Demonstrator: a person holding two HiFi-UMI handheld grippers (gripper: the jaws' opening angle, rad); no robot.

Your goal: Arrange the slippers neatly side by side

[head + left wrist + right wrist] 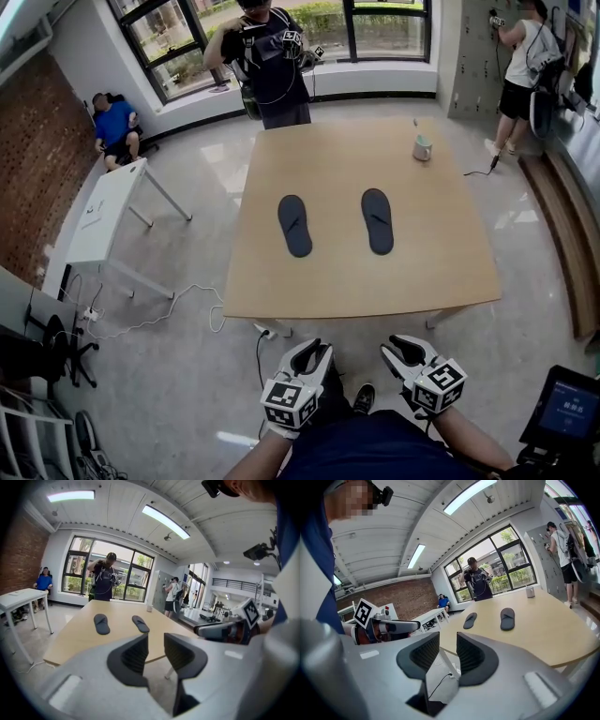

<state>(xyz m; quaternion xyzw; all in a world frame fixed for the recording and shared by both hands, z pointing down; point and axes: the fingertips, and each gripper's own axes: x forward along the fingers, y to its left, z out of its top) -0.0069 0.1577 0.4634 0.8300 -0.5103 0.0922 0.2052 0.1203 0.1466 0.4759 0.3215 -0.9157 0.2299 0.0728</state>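
In the head view I see a slipper (294, 225) and a second slipper (377, 220) lying flat in the middle of the desk (356, 277). They are side by side and roughly parallel, with a clear gap between them. A cup (423, 148) stands near the far right corner. My left gripper (314, 350) and right gripper (405, 346) hang off the desk's near edge, over the floor, well apart from both slippers.

In the left gripper view my fingers (133, 656) stand slightly apart and hold nothing. Both slippers lie ahead on the desk, and the right gripper shows at the right.

In the right gripper view the fingers (471, 656) are likewise a little apart and empty, with the slippers ahead to the right.
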